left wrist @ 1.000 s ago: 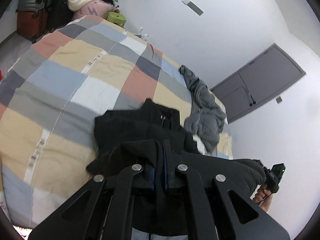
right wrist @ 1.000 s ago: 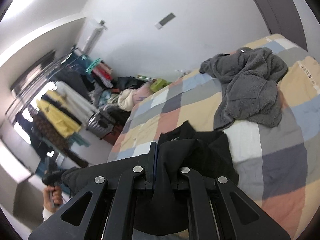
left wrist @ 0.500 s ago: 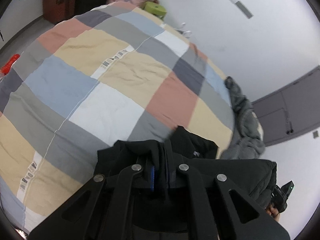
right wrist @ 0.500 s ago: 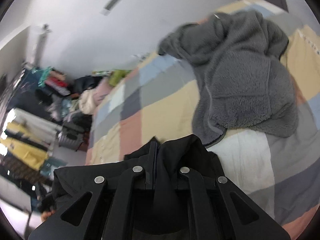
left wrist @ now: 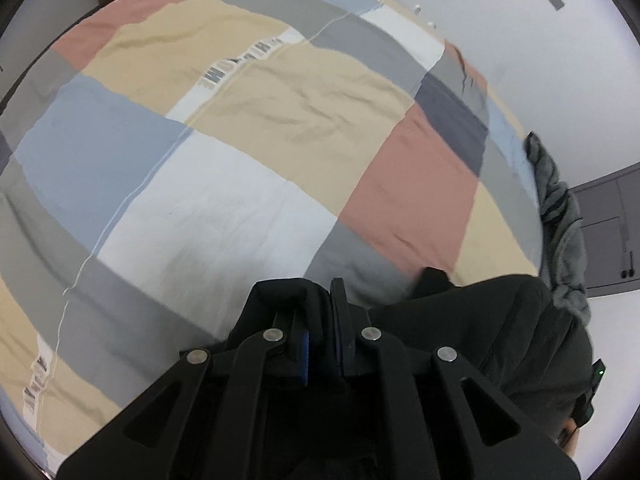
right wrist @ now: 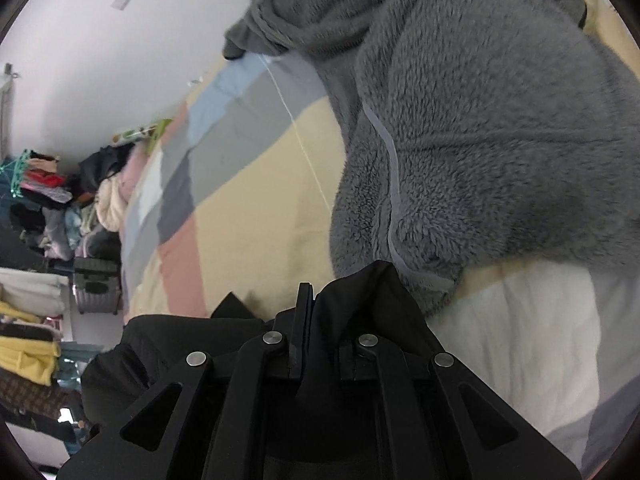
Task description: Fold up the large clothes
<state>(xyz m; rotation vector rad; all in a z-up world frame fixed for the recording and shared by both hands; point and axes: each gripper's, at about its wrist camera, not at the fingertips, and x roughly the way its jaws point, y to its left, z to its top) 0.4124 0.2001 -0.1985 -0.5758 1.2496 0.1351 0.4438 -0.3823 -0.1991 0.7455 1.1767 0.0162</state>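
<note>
- Fabric of the thick black garment (left wrist: 500, 336) looks soft and floppy, moderately heavy; it hangs over the patchwork-quilted bed (left wrist: 248, 184).
- Left gripper (left wrist: 322, 308) pinches its edge.
- Right gripper (right wrist: 316, 312) clamps another edge, beside the grey fleece jacket (right wrist: 480, 128); edges suit holding.

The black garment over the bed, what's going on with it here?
A person is holding a black garment stretched between two handheld grippers, folding it above a bed with a patchwork quilt in beige, grey, blue and pink. The left gripper and right gripper are each shut on a bunched edge of the black fabric. A fluffy grey fleece jacket lies crumpled on the quilt just beyond the right gripper, untouched.
</note>
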